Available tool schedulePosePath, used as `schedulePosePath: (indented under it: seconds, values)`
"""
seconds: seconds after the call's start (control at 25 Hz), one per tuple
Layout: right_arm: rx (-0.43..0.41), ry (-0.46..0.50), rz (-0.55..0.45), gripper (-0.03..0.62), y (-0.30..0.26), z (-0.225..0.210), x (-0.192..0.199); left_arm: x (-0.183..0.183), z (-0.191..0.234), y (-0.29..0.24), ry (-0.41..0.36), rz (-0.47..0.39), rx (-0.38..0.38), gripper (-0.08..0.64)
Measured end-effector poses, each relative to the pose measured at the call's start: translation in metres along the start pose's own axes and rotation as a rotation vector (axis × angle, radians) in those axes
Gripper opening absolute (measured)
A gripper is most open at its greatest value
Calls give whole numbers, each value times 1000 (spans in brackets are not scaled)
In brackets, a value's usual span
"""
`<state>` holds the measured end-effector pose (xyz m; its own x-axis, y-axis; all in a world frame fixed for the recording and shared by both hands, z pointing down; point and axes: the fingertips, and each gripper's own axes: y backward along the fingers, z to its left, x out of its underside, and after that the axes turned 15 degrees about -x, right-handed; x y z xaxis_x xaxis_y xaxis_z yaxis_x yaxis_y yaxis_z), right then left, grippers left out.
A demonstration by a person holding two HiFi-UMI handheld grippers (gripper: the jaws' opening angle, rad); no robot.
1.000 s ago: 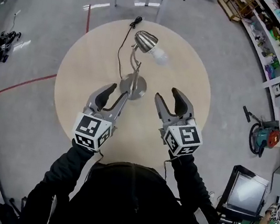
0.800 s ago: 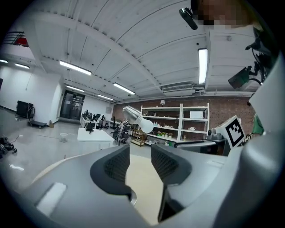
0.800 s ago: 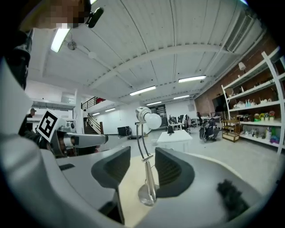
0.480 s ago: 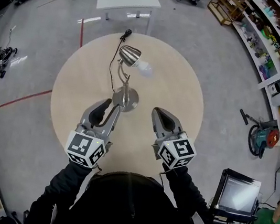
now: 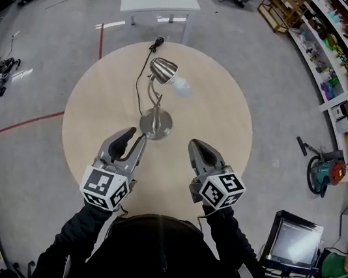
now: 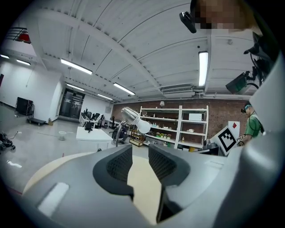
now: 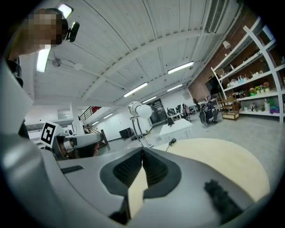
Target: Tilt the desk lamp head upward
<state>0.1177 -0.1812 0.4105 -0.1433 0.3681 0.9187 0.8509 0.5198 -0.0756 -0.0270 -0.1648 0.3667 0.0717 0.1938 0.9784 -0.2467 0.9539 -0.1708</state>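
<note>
Your left gripper [image 5: 134, 137] sits at about 7 o'clock from the lamp base [image 5: 155, 125], its tips just beside the base rim. Its jaws have just been closing and now stand partly apart. Look along them in the left gripper view [image 6: 140, 153] and you see only bare tabletop in the gap, so that tool grasps nothing. Your right gripper [image 5: 196, 147] waits at about 4 o'clock from the base, clear of it. Its pads are pressed together in the right gripper view [image 7: 142, 153], clenched on nothing.

The desk lamp stands upright near the middle of the round wooden table [image 5: 221, 113]. From the base its stem rises and curves toward 12 o'clock, carrying the chrome lamp head [image 5: 163, 69]. The white bulb [image 5: 182, 88] pokes out of the head toward 4 o'clock and looks tipped downward. The black cord [image 5: 139, 86] trails from the base to the plug [image 5: 157, 44] at the table's 12 o'clock rim.

Both gripper views catch the lamp ahead: the head [image 6: 129, 114] just left of centre for your left tool, the bulb [image 7: 143, 110] straight above the closed jaws for your right. Neither tool touches the head.
</note>
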Motion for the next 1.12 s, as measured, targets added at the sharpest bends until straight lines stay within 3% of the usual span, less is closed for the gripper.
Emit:
schedulePosePath:
  seconds: [0.32, 1.12]
  values:
    - [13, 42, -4, 8, -2, 11, 5, 20, 13, 10, 19, 28, -6, 120]
    - [-17, 127, -3, 7, -8, 19, -18, 25, -2, -8, 32, 77, 25, 120]
